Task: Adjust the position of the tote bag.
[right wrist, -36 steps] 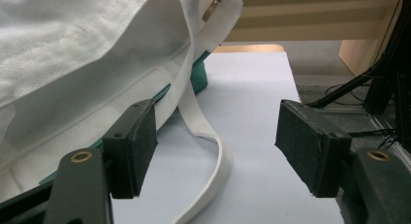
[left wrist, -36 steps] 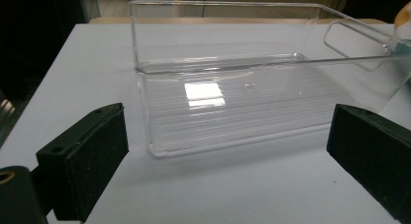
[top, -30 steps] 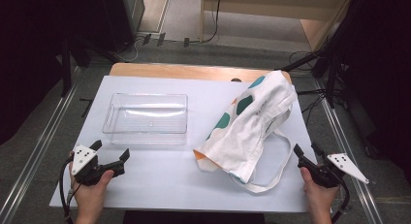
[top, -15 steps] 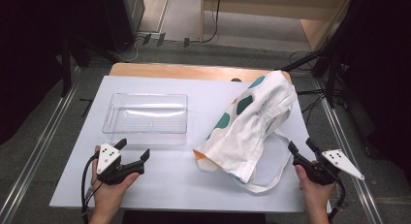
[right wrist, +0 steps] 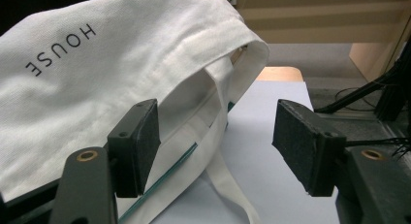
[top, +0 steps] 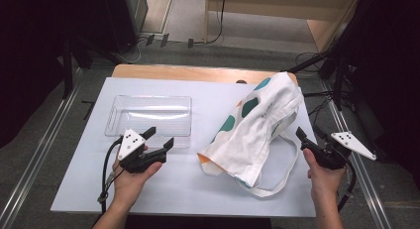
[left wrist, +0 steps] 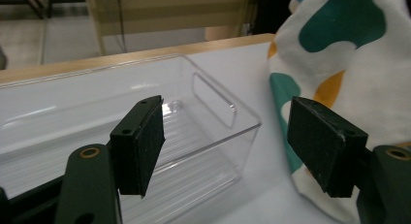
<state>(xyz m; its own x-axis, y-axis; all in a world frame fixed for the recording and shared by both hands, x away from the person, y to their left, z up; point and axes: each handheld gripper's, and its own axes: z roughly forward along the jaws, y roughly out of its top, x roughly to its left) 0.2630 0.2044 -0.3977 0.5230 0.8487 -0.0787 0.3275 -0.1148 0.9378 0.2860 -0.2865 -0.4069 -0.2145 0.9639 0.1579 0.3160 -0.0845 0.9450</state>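
A white tote bag (top: 257,125) with teal and orange blobs lies on the right half of the white table (top: 188,189), its mouth and straps toward me. A clear plastic tray (top: 148,115) sits at the left. My left gripper (top: 161,137) hovers just in front of the tray's near right corner (left wrist: 242,132). It is open, its jaws have just been closing, and nothing is between the left gripper's (left wrist: 225,132) pads. My right gripper (top: 308,132) hangs open beside the bag's right edge. The right gripper (right wrist: 215,136) faces the bag's hem and strap (right wrist: 218,112), its jaws have narrowed slightly, and its pads touch nothing.
A wooden edge (top: 198,73) runs along the table's far side. Metal rails (top: 34,154) flank the table left and right, and cables (top: 317,97) trail at the right. Bare table lies between the tray and the bag.
My left hand has moved right and forward from the table's left edge to the tray's front, its jaws narrowing. My right hand has risen a little toward the bag.
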